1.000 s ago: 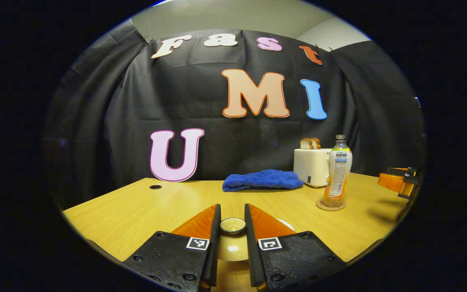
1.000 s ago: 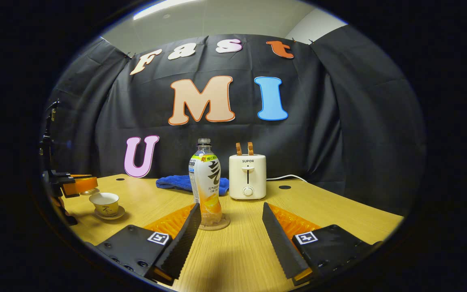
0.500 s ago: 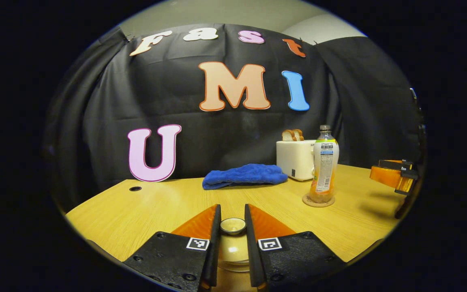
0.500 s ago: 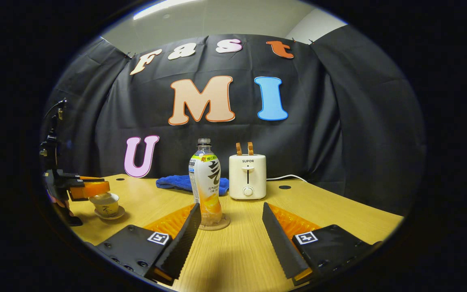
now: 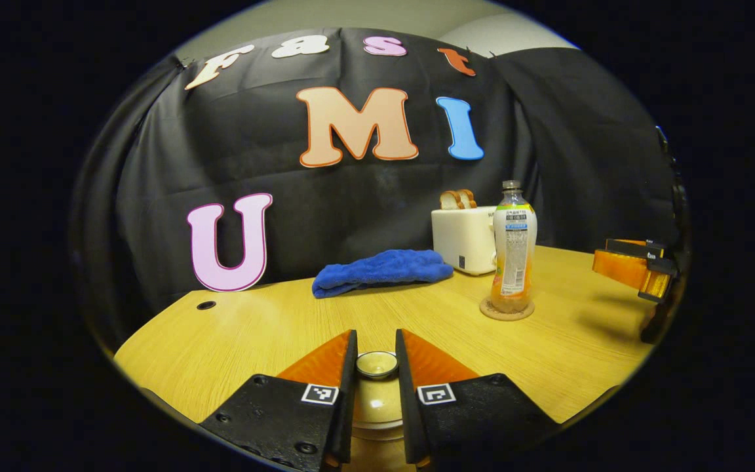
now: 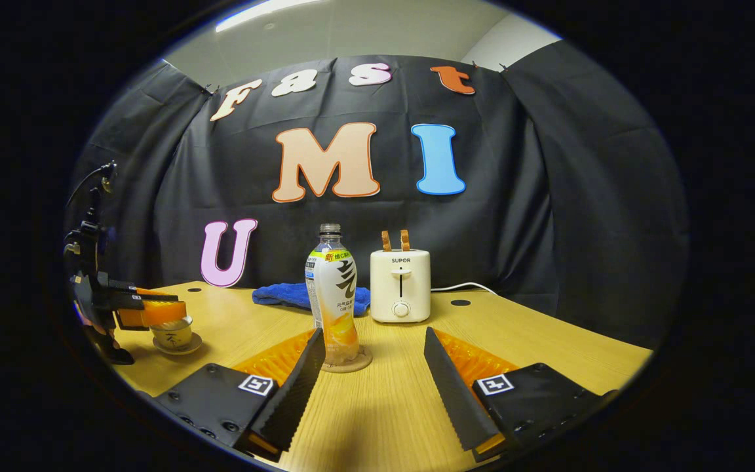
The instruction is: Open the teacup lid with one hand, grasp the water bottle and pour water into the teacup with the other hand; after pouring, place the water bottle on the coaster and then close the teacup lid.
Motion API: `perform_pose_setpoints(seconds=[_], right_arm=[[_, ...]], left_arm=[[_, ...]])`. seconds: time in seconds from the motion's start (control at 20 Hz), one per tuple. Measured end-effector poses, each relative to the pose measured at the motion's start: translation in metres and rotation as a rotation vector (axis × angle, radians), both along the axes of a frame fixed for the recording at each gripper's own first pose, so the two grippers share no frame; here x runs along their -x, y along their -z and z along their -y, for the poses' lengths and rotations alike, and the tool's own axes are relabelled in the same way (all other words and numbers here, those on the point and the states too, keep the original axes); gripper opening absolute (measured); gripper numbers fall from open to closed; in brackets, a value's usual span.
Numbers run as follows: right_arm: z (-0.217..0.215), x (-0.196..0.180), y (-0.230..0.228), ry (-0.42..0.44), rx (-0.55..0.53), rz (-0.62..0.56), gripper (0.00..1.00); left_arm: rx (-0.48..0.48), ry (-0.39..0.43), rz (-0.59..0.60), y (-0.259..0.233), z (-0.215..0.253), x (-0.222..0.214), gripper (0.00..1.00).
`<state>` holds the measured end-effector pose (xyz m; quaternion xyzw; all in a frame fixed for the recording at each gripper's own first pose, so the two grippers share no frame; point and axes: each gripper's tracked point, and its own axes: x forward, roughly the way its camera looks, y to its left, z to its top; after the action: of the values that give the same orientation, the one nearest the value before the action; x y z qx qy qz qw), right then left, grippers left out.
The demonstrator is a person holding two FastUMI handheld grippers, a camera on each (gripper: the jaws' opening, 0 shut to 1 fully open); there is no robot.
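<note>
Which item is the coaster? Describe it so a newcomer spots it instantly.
Start at the white toaster at the back of the wooden table. Just in front and left stands a water bottle; the coaster is the flat round disc under it, unlike the saucer holding the teacup far left.

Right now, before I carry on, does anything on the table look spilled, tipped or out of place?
Nothing stands out. The clear plastic water bottle stands upright on its round coaster, uncapped. The left gripper is shut on the small beige teacup lid's knob. The wooden table looks dry.
</note>
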<state>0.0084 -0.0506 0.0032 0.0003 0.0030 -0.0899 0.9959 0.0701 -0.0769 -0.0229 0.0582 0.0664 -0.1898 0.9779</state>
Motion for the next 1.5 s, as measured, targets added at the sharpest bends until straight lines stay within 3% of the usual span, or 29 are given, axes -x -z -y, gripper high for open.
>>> perform_pose_setpoints(seconds=[0.4,0.5,0.6,0.65,0.75,1.0,1.5], right_arm=[[0.001,-0.001,0.002,-0.001,0.0,0.0,0.95],[0.001,-0.001,0.002,-0.001,0.0,0.0,0.95],[0.001,-0.001,0.002,-0.001,0.0,0.0,0.95],[0.001,-0.001,0.002,-0.001,0.0,0.0,0.96],[0.004,-0.007,0.007,-0.001,0.0,0.0,0.95],[0.004,-0.007,0.007,-0.001,0.0,0.0,0.94],[0.004,-0.008,0.007,-0.008,0.0,0.0,0.95]], left_arm=[[0.01,0.001,0.01,-0.001,-0.001,0.002,0.31],[0.015,0.002,0.014,-0.003,-0.001,0.002,0.37],[0.025,-0.007,0.024,-0.006,-0.004,0.002,0.53],[0.032,-0.013,0.031,-0.007,-0.006,0.002,0.72],[0.048,-0.019,0.044,-0.008,-0.006,0.002,0.87],[0.152,-0.041,0.14,-0.029,-0.019,0.006,0.88],[0.143,-0.133,0.111,-0.022,-0.035,0.011,0.92]])
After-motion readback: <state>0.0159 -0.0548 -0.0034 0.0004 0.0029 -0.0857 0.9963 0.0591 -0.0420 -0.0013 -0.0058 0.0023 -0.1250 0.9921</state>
